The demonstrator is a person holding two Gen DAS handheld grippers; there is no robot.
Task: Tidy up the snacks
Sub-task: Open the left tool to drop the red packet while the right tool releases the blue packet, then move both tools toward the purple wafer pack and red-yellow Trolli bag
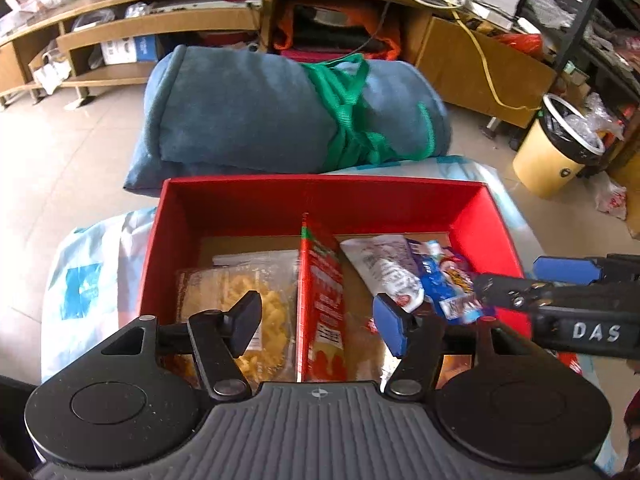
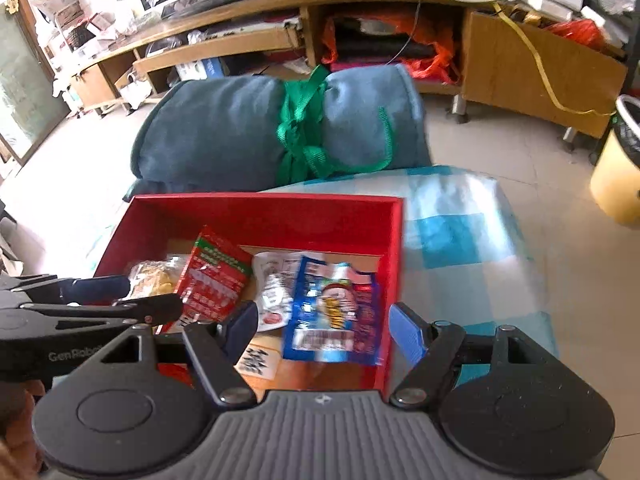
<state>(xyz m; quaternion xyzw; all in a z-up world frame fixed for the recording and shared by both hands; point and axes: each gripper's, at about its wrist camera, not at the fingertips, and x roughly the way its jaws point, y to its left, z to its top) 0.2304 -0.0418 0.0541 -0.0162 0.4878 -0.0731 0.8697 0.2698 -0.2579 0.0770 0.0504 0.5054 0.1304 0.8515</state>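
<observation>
The left gripper [image 1: 320, 322] hangs over the red box [image 1: 240, 200] with its jaws parted, clamping nothing, though the red-and-green carton [image 1: 322, 296] stands on edge in the gap between them. The right gripper [image 2: 322, 328] is likewise released, its jaws apart above the blue snack packet [image 2: 334, 316], which lies in the box's right half beside a white pouch [image 2: 274, 296]. One clear bag of yellow snacks [image 1: 256, 304] lies in the left half. That makes four snack items inside one box. The box rests on a blue-and-white checked cloth [image 2: 460, 240]. Behind it lies one rolled blue blanket [image 1: 248, 112] tied with green strap [image 1: 348, 116]. Beyond, on a pale tiled floor [image 1: 60, 140], stand a low wooden cabinet [image 1: 480, 68] and one yellow bin [image 1: 556, 152].
</observation>
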